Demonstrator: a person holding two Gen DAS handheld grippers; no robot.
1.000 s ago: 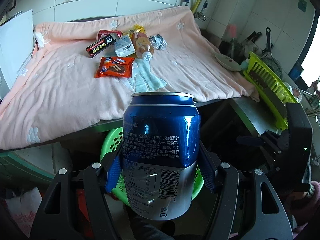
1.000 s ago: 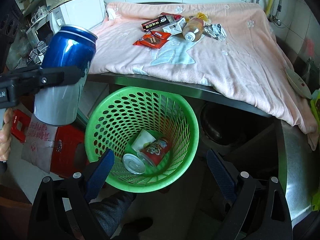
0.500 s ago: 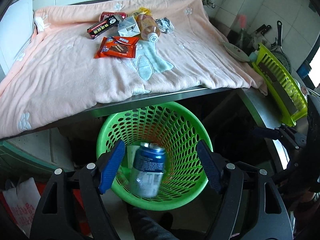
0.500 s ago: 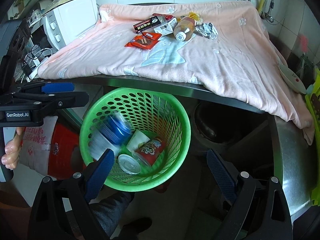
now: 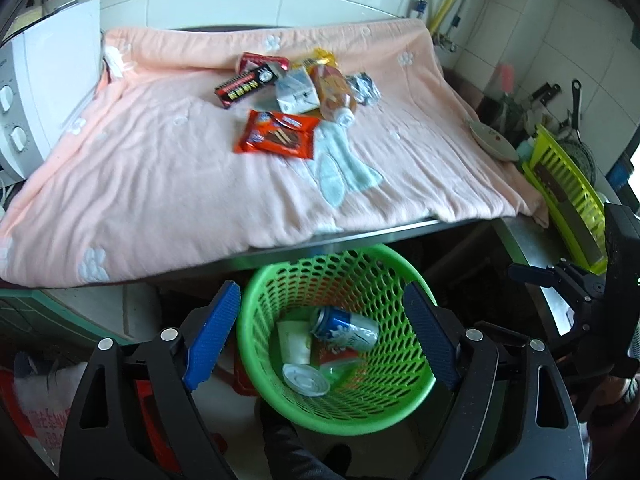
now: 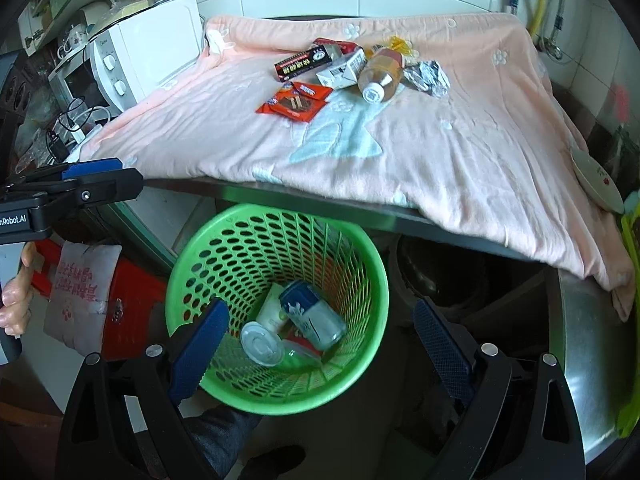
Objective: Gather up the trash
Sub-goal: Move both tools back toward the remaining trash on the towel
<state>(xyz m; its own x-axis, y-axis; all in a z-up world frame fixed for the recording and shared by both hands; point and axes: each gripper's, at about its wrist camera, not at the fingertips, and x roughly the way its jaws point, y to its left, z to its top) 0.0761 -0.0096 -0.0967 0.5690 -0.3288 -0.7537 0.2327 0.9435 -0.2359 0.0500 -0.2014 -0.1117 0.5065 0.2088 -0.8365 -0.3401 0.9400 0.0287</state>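
Dropped blue can point(image 5: 345, 329) from left gripper point(image 5: 320, 334); landed on its side in green basket point(image 5: 416, 280) w/ cup & lid. Left jaws opening, nothing btwn. Right gripper point(image 6: 320, 336) spread wide, empty. Left on pink blanket point(image 5: 160, 184): wrappers, carton, bottle point(image 5: 334, 94), foil. Grab those next, prob.

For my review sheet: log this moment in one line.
blue can in green basket | left gripper opening, empty | right gripper open, empty

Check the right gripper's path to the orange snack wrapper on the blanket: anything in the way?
Nothing visible blocks it. The right gripper is open and empty above the green basket. The orange snack wrapper lies at the pile's near edge, with bare pink blanket between it and the counter edge.
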